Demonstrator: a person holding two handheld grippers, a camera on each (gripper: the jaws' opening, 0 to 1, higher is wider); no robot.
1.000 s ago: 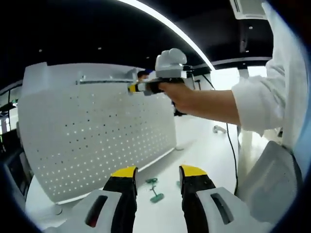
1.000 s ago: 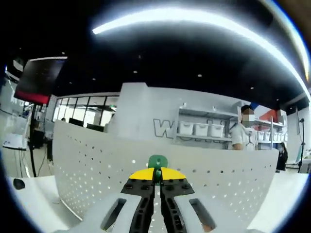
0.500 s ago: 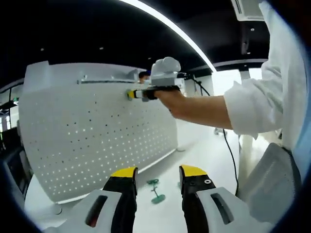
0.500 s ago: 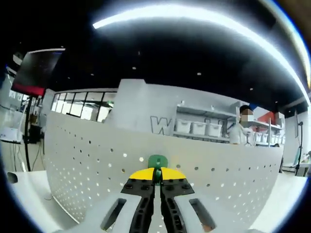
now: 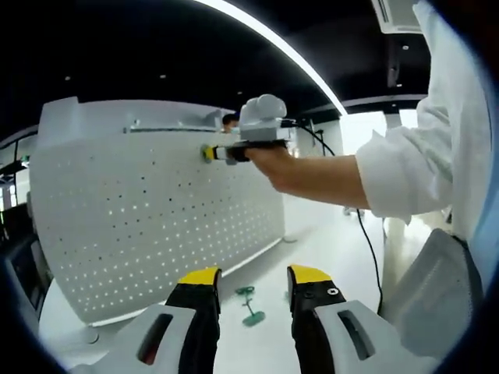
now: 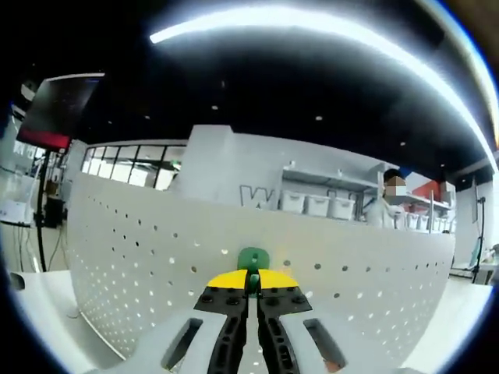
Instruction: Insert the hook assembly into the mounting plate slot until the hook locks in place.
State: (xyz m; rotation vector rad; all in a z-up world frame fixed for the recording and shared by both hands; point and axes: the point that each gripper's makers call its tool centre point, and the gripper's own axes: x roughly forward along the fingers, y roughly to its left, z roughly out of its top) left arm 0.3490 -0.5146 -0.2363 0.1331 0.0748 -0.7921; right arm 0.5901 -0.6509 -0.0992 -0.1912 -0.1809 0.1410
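Observation:
A white perforated mounting plate [image 5: 156, 226] stands upright on the white table. In the left gripper view my right gripper [image 5: 209, 152] is held by a person's hand near the plate's top edge, its yellow tips against the holes. The right gripper view has my right gripper [image 6: 252, 273] shut on a green hook [image 6: 252, 259], which sits right at the plate [image 6: 140, 265]. My left gripper [image 5: 251, 282] stands open low over the table. Green hooks [image 5: 249, 305] lie on the table between its jaws.
The person's white sleeve [image 5: 425, 164] fills the right of the left gripper view. A cable [image 5: 373, 241] hangs down beyond the arm. Behind the plate are shelves with bins [image 6: 323, 204] and a person [image 6: 390, 210] standing at the back.
My right gripper has moved a little left and closer to the plate with the green hook in it. The left gripper has stayed still.

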